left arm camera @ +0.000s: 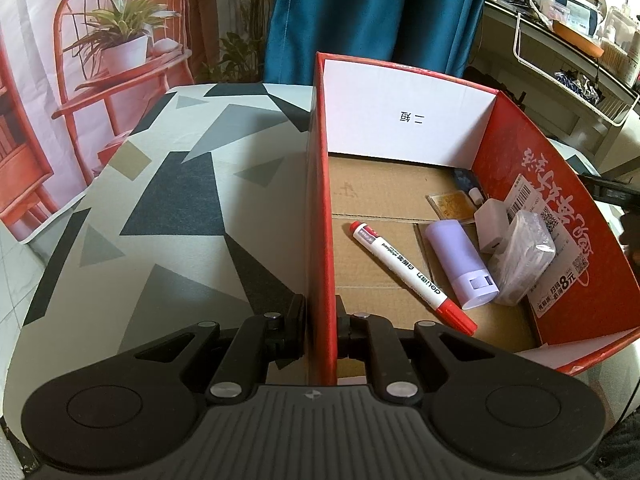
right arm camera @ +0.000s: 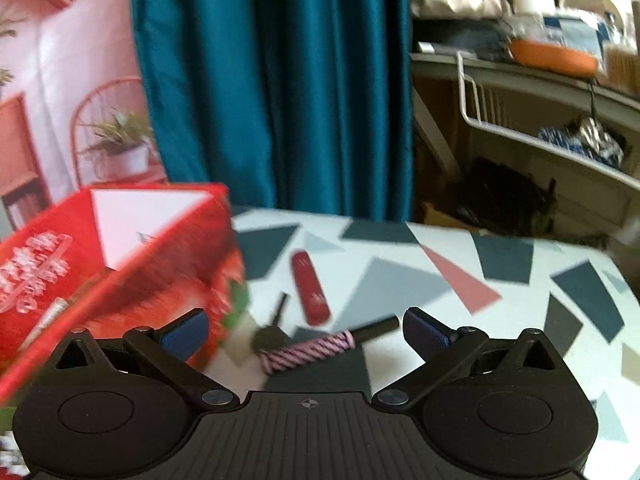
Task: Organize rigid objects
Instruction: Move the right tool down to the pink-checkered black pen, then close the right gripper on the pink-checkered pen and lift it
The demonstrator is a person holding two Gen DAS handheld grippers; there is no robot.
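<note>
My left gripper (left arm camera: 320,320) is shut on the left wall of the red cardboard box (left arm camera: 320,184). Inside the box lie a red-capped marker (left arm camera: 412,276), a lilac tube (left arm camera: 460,264), a white charger (left arm camera: 492,226), a wrapped clear block (left arm camera: 524,252) and a small yellow packet (left arm camera: 450,204). My right gripper (right arm camera: 306,330) is open above the patterned table, with nothing between its fingers. Just ahead of it lie a pink-and-black braided handle (right arm camera: 316,346), a dark key-like piece (right arm camera: 274,330) and a red tube (right arm camera: 310,288). The box (right arm camera: 120,264) stands to its left.
The table (right arm camera: 480,288) has a grey, black and pink geometric cloth. A teal curtain (right arm camera: 272,80) hangs behind it. Cluttered shelves with a white wire rack (right arm camera: 500,120) stand at the right. A printed backdrop with a chair and plant (left arm camera: 116,40) covers the left.
</note>
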